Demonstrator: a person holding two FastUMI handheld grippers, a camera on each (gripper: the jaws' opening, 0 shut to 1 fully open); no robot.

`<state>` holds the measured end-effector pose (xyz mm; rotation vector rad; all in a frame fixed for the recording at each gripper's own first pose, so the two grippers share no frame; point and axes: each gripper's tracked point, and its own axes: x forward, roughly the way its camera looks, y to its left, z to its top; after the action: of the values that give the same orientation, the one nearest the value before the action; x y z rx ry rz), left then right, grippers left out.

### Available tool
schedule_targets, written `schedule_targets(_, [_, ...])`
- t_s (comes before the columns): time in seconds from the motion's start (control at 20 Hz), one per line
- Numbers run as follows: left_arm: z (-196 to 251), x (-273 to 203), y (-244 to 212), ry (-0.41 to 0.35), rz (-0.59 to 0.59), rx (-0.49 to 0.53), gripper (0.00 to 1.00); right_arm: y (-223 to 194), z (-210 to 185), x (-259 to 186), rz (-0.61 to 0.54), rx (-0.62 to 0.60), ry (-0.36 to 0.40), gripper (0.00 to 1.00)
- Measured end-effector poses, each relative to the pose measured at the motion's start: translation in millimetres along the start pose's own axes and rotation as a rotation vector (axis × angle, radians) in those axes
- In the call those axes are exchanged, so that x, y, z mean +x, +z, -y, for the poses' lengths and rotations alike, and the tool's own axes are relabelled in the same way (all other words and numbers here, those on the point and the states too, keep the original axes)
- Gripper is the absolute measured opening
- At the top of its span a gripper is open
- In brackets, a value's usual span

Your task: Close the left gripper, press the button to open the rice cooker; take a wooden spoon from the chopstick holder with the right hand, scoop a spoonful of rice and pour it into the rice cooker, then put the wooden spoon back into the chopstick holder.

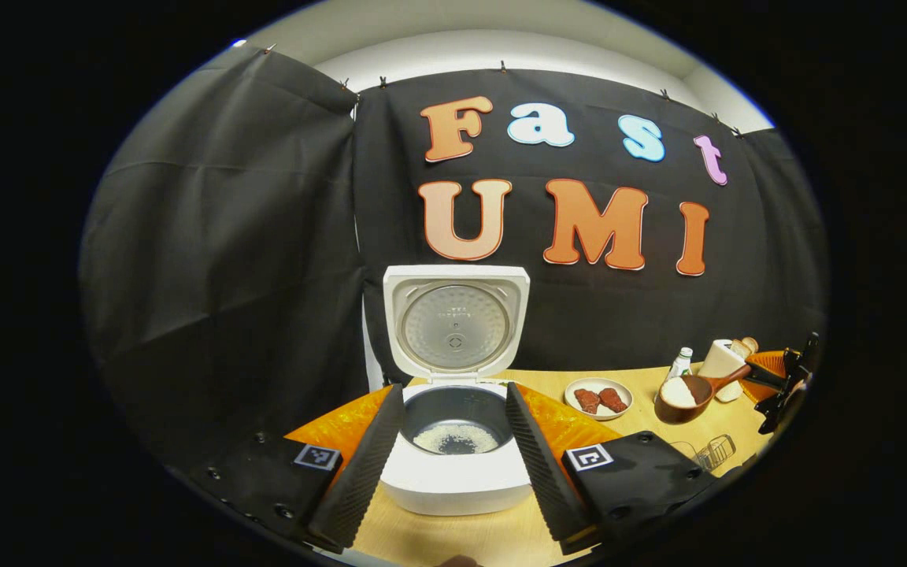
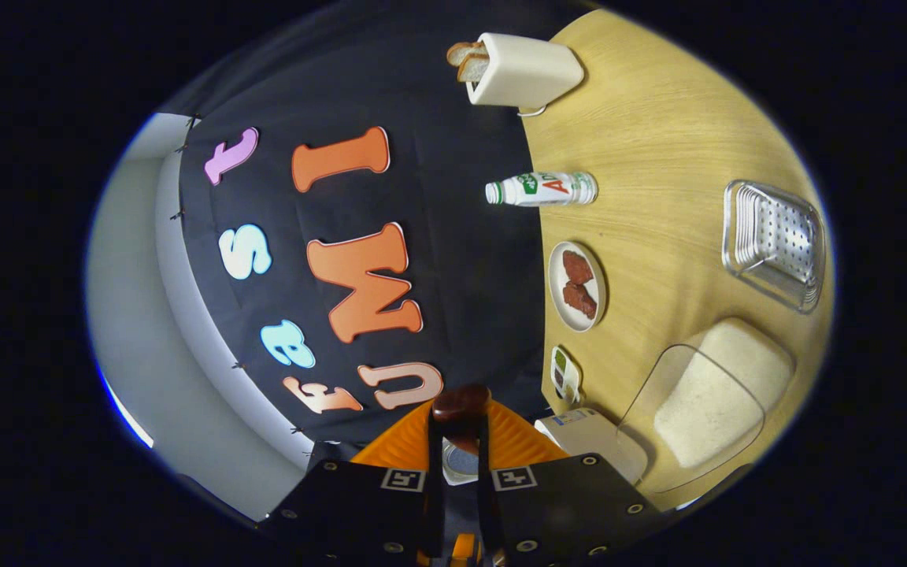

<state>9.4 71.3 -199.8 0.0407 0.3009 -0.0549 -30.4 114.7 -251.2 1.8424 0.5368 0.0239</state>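
Ribbed, wedge-shaped fingers of the left gripper (image 1: 453,461) are spread wide, released, one on each side of the rice cooker (image 1: 457,472) without touching it. Cooker: glossy white rounded body at the near edge of the pale wood-grain table (image 1: 658,445), lid (image 1: 456,324) standing upright with a round dimpled metal inner plate. Dark inner pot holds a thin patch of white rice (image 1: 456,439) grains on the bottom.

Further right, mid-table: wooden spoon (image 1: 694,391), deep round brown bowl heaped with white rice, held level above the table; the far gripper's fingers grip its handle at the right edge. Behind it a small white oval plate (image 1: 597,396) with two red-brown chunks, then a small white bottle (image 1: 681,363) and a white rounded toaster (image 1: 721,360) with bread near the back edge.

In the right gripper view, the right gripper (image 2: 460,441) is clenched on the spoon's handle, whose rounded brown end shows between the narrow fingers. Beyond it lie a clear ridged perforated tray (image 2: 775,242) and a clear-lidded container (image 2: 725,398) of white rice.
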Motion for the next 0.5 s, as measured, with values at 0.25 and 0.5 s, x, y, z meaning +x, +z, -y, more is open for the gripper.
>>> schedule_targets(0.25, [-29.5, -4.5, -2.1, 0.047, 0.005, -0.013, 0.89, -48.7, -20.6, 47.2, -0.095, 0.004, 0.025, 0.17])
schedule_targets(0.5, [-63.4, -10.0, -6.4, 0.102, 0.003, -0.037, 0.89, -106.7, -25.5, 100.4, -0.186, 0.011, 0.017, 0.21])
